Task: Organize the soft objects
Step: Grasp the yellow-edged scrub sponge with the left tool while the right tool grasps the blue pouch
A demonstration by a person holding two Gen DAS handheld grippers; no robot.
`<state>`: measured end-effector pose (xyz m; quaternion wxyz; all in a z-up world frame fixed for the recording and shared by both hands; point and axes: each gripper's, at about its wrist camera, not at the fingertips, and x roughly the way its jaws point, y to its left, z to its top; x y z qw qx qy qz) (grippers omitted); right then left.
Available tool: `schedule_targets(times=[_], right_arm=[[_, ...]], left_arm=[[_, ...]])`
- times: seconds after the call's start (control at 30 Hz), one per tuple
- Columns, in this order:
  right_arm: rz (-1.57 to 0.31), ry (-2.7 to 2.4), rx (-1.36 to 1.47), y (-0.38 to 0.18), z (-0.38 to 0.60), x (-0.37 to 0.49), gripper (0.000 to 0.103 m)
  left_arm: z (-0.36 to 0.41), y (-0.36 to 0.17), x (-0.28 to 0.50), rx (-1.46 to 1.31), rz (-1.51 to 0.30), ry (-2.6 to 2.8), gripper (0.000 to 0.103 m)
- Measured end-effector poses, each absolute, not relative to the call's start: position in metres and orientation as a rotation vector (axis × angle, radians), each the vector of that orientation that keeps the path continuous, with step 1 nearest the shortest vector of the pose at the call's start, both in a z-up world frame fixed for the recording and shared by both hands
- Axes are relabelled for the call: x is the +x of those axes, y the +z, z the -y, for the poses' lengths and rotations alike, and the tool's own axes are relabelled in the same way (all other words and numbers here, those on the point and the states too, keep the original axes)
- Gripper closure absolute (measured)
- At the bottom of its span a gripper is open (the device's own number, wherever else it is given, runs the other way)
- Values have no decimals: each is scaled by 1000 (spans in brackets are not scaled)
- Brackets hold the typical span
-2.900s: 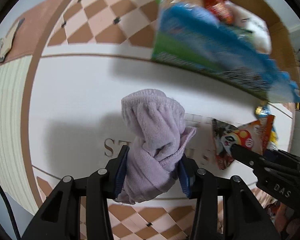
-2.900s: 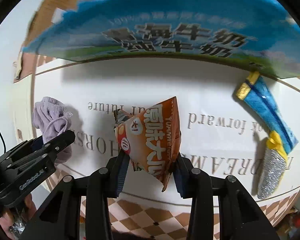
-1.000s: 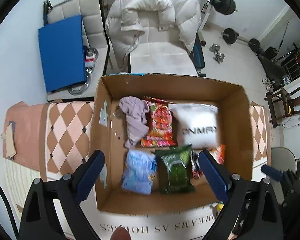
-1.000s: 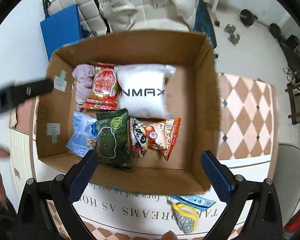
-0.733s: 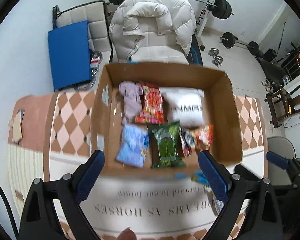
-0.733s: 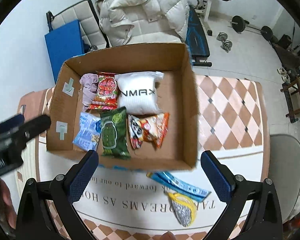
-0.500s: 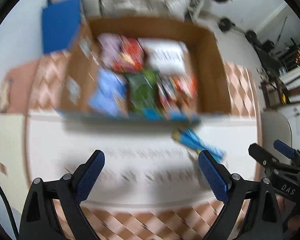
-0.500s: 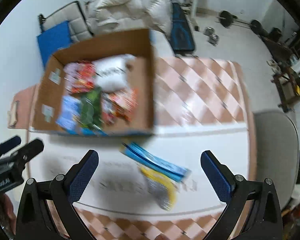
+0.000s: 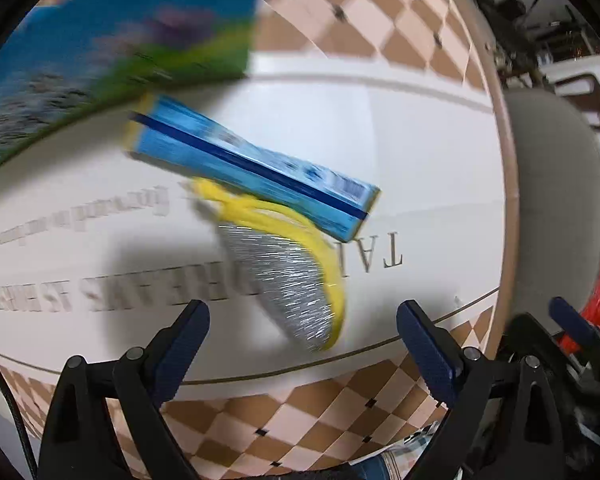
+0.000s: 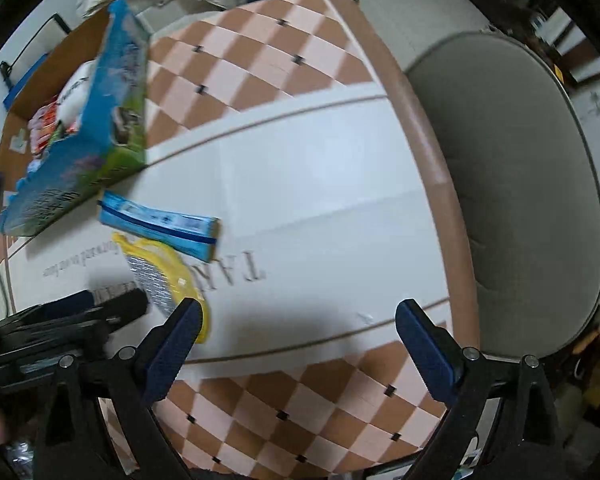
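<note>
While both tools gape, one blue packet (image 9: 256,166) overlaps one scrubber (image 9: 296,280).

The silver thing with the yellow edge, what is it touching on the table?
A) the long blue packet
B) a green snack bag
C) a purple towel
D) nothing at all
A: the silver and yellow pad lies on the white mat with its upper end tucked against and partly under the long blue packet, in front of the open left gripper.
</note>
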<state>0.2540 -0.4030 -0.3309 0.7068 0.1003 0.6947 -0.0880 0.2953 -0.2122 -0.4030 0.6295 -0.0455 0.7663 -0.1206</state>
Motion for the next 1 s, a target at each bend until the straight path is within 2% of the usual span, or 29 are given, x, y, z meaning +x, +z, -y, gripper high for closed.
schedule_targets(times=[0.1,0.13,0.17,0.23,0.37,0.6,0.87,0.97,1.0], right_arm=[[-1546,-204,211,-333,416,251,4],[-1550,-203,207,-335,418,252,4],[-1549,-202,196,-334,419,254,4],[-1549,-190,170,-334,420,257,4],[-1539,-131,101,-329,411,272,4],[-1543,25,-44,-340,360,310,5],[-1611,204,-231,-394,266,350,6],[-1623,201,-274,-414,246,357,10],[-1630,193,-275,-421,242,359,14]], left_arm=[[232,-423,293,-52,-1786,-263,7],[236,-427,291,-26,-1786,-256,15],[239,-430,289,2,-1784,-247,33],[237,-438,283,45,-1807,-234,52],[217,-432,272,83,-1775,-199,53],[124,-434,259,-13,-1791,-16,53],[77,-438,256,-129,-1787,70,53],[69,-439,251,-155,-1789,56,51],[69,-439,249,-161,-1788,49,51]])
